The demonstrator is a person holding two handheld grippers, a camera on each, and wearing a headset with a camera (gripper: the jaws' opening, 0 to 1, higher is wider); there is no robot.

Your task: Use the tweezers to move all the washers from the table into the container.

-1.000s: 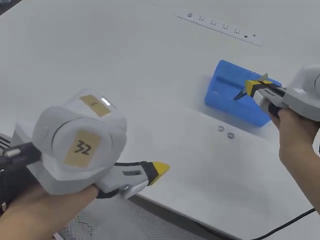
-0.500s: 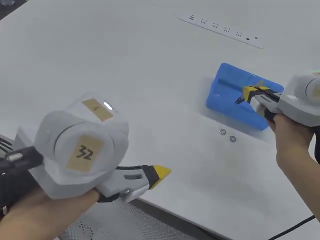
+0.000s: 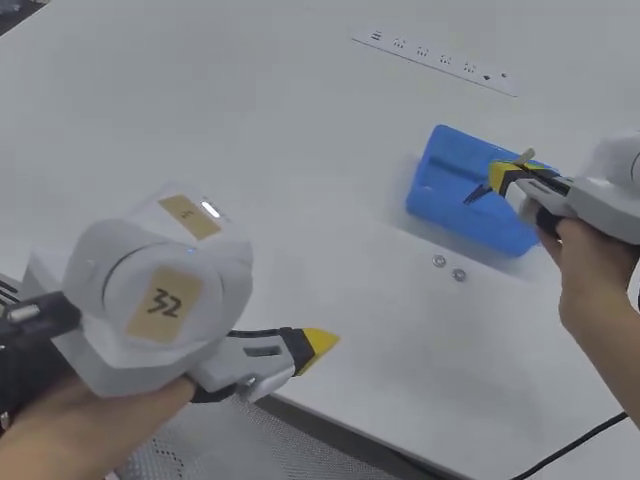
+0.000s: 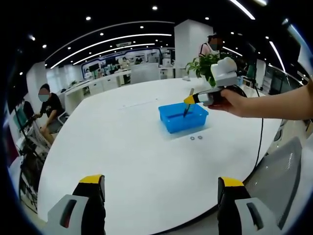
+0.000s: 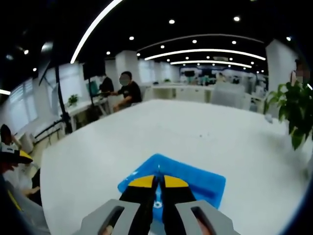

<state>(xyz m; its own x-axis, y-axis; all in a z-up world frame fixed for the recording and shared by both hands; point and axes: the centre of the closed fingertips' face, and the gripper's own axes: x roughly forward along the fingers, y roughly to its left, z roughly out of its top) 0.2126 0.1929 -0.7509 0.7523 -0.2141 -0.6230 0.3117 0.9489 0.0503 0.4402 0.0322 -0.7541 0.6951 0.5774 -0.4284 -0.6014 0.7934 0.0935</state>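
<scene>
**Q:** What is held, and by which claw?

**A:** The tweezers (image 3: 482, 189) are clamped in the right claw (image 3: 508, 177), whose jaws are pressed together on them. The tips are pointed down into the blue container (image 3: 432, 185), which is set back from the near edge of the surface (image 3: 250, 120), toward the right. Whether a washer is pinched in the tips cannot be told. The left claw (image 4: 159, 196) is spread wide, nothing is gripped in it, and it is held over the near edge.

**Q:** Where is the outstanding work located?

**A:** 2 washers (image 3: 439, 261) are laid flat on the surface, just beside the container's near wall, close together but apart.

**Q:** How is the step to be done well?

**A:** A drop into the container is judged to be in hand. The tips should be kept inside the rim until any load is released. For the next pick, the tweezers should be lowered at a shallow angle and 1 washer taken by its rim. Clamp pressure should be kept steady, and the container should not be nudged.
</scene>
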